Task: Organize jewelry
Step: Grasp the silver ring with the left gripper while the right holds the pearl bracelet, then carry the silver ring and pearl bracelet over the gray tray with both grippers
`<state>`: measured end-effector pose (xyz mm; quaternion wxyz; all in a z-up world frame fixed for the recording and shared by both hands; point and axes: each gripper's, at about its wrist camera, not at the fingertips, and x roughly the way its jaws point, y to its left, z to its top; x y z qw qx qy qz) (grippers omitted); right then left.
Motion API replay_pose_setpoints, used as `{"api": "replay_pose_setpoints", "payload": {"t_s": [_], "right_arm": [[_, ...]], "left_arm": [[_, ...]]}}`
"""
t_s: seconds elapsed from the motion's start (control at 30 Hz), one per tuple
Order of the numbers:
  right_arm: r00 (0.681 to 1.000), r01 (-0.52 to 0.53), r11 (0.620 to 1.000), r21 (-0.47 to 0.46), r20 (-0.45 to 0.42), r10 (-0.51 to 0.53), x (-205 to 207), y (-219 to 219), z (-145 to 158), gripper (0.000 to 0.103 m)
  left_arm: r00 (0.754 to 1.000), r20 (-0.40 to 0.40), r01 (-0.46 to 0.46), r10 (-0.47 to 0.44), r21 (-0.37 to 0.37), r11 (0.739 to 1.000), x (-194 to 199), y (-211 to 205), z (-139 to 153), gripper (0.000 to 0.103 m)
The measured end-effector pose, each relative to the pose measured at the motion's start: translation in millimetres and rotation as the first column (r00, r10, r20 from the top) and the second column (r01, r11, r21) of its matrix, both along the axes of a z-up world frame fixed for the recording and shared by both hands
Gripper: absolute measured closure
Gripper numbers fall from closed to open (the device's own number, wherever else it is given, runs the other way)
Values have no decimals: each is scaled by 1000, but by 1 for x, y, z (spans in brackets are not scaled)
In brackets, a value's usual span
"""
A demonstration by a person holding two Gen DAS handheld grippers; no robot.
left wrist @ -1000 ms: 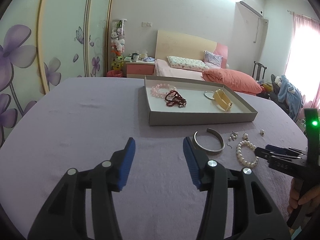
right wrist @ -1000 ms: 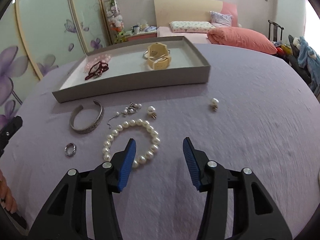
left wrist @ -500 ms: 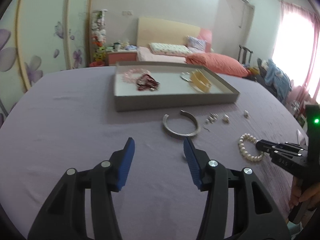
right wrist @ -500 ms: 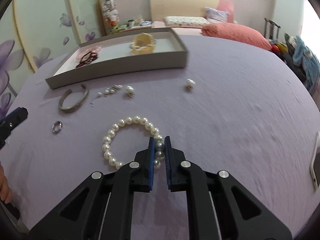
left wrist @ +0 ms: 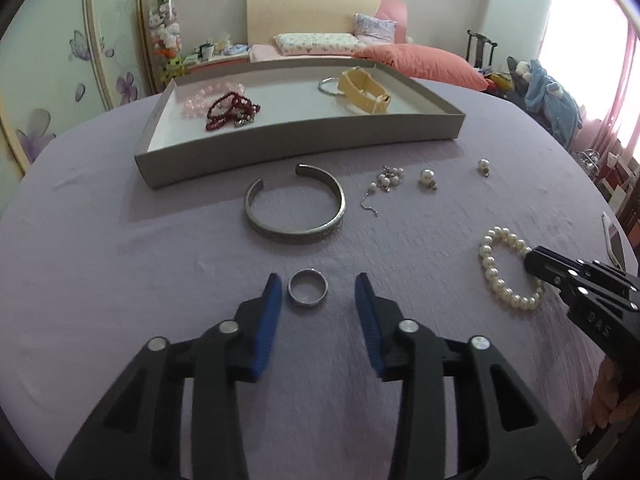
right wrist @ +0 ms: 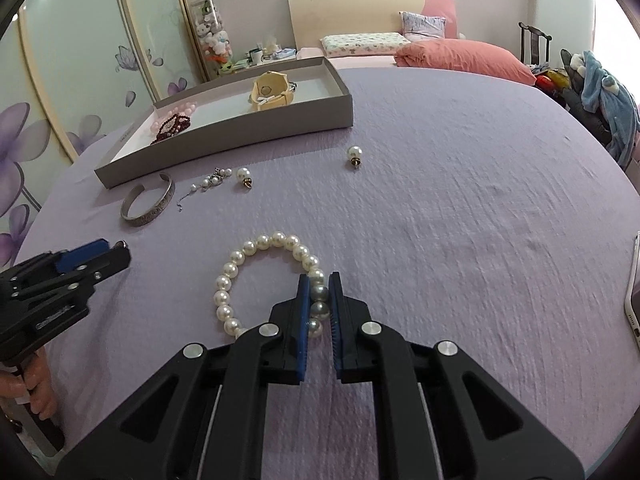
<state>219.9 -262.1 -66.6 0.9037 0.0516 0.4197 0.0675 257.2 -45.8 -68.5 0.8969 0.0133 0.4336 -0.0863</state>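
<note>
Ring (left wrist: 308,293) between closing left tongs (left wrist: 318,292); right tongs (right wrist: 319,288) clamp pearl bracelet (right wrist: 256,276).

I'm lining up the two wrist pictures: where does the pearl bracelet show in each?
Left wrist view: the pearl bracelet lies at the right edge, on the purple cloth, with the right gripper closed on its far side.
Right wrist view: the bracelet is low and centre, a few pearls pinched between the blue pads.
Shared landmark: the grey tray, beyond the silver cuff.
</note>
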Motion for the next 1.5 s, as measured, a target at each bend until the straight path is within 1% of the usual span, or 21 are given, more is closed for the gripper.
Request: {"api": "replay_pose_setpoints", "payload": {"t_s": [0.07, 0.13, 0.2, 0.33, 0.47, 0.6, 0.8, 0.9, 1.03, 1.2, 1.5], "right_arm": [[1000, -1, 1000, 4, 0, 1, -1, -3, 0, 93], [1000, 0, 1000, 8, -1, 0, -1, -3, 0, 93], [1000, 1, 1000, 11, -1, -1, -1, -3, 1, 93], [1000, 1, 1000, 18, 0, -1, -1, -4, 1, 93], [1000, -5, 999, 51, -1, 5, -2, -3, 0, 93], [1000, -28, 998, 62, 13, 27, -4, 4, 2, 93], [999, -36, 997, 65, 31, 34, -6, 7, 6, 93], [998, -37, 997, 63, 54, 33, -9, 7, 11, 93], [993, -44, 997, 59, 109, 38, -15, 8, 22, 93], [986, -58, 997, 50, 157, 49, -19, 14, 31, 93], [972, -69, 996, 64, 227, 53, -26, 19, 46, 93]], "left_arm": [[1000, -2, -6, 6, 1, 1000, 2, -2, 0, 67], [1000, 0, -13, 13, 15, 1000, 3, -4, -1, 71], [1000, 0, -16, 16, 21, 1000, 2, -4, -1, 81], [1000, 1, -18, 18, 9, 1000, 0, -1, 0, 81], [999, 4, -32, 33, -18, 999, -6, 8, 1, 81], [997, 35, -68, 70, -50, 996, -20, 26, 8, 81], [989, 84, -119, 124, -69, 990, -36, 48, 21, 81], [985, 103, -134, 141, -75, 988, -42, 55, 27, 81], [981, 120, -142, 152, -88, 986, -50, 58, 29, 81], [980, 130, -137, 149, -97, 986, -57, 56, 28, 81], [978, 154, -124, 140, -115, 986, -65, 53, 33, 81]]}}
